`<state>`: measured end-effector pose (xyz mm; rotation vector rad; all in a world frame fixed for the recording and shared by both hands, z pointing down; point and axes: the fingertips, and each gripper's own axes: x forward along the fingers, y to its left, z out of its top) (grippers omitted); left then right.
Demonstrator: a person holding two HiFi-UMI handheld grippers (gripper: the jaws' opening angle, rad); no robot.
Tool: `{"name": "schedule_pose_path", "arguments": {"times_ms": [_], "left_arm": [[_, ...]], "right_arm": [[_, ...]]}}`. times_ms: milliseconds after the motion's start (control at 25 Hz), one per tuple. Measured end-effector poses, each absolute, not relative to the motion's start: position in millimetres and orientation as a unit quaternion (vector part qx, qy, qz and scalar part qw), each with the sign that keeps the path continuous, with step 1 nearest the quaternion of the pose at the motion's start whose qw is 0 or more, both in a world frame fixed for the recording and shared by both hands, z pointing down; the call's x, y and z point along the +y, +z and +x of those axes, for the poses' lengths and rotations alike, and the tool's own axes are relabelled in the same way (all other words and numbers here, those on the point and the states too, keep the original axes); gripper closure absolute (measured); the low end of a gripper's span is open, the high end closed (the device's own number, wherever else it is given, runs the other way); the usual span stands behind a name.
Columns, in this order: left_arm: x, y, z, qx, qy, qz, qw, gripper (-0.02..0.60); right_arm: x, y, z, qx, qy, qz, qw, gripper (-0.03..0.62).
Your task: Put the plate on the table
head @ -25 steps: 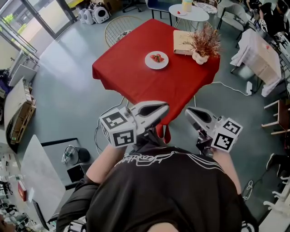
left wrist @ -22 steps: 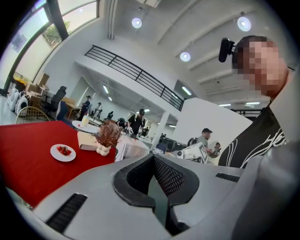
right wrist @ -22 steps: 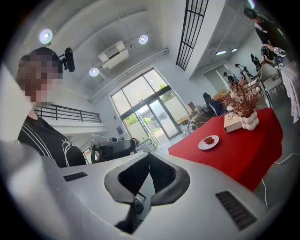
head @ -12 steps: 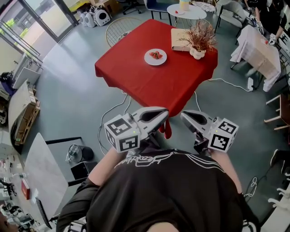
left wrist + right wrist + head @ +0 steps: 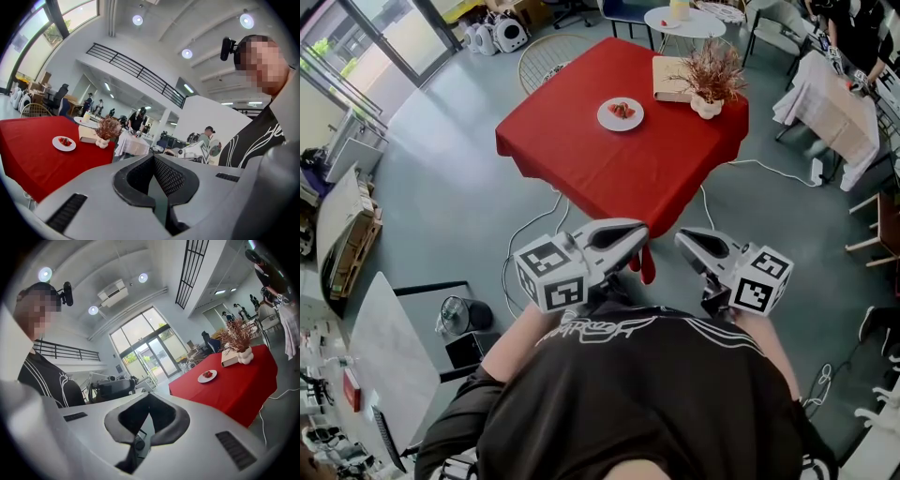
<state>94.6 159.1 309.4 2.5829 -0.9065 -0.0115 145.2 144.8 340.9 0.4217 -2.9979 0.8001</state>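
Observation:
A white plate (image 5: 621, 113) with red fruit on it rests on the red-clothed table (image 5: 609, 173), well ahead of me. It also shows small in the left gripper view as the plate (image 5: 63, 143) and in the right gripper view as the plate (image 5: 207, 376). My left gripper (image 5: 641, 231) and right gripper (image 5: 681, 237) hang close to my chest, short of the table's near corner, both far from the plate. Each is shut with nothing in it: the left gripper (image 5: 153, 157) and the right gripper (image 5: 149, 394) show their jaws meeting at the tips.
On the table's far side stand a dried plant in a white vase (image 5: 710, 82) and a pale book (image 5: 671, 79). Beyond are a wire chair (image 5: 546, 58) and a round white table (image 5: 680, 21); a white-draped table (image 5: 828, 98) is at the right. Cables lie on the grey floor.
The head view has shifted a little, so the table sits slightly higher in it. Both grippers stay shut near my chest, the left one a touch lower and further right.

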Motion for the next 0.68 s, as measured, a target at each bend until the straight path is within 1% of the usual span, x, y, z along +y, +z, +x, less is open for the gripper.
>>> {"name": "schedule_pose_path", "arguments": {"times_ms": [680], "left_arm": [[168.7,312.8,103.2,-0.318,-0.001,0.926,0.203,0.574]], "right_arm": [[154.1,340.1,149.6,-0.958,0.251,0.136,0.005,0.586]]}}
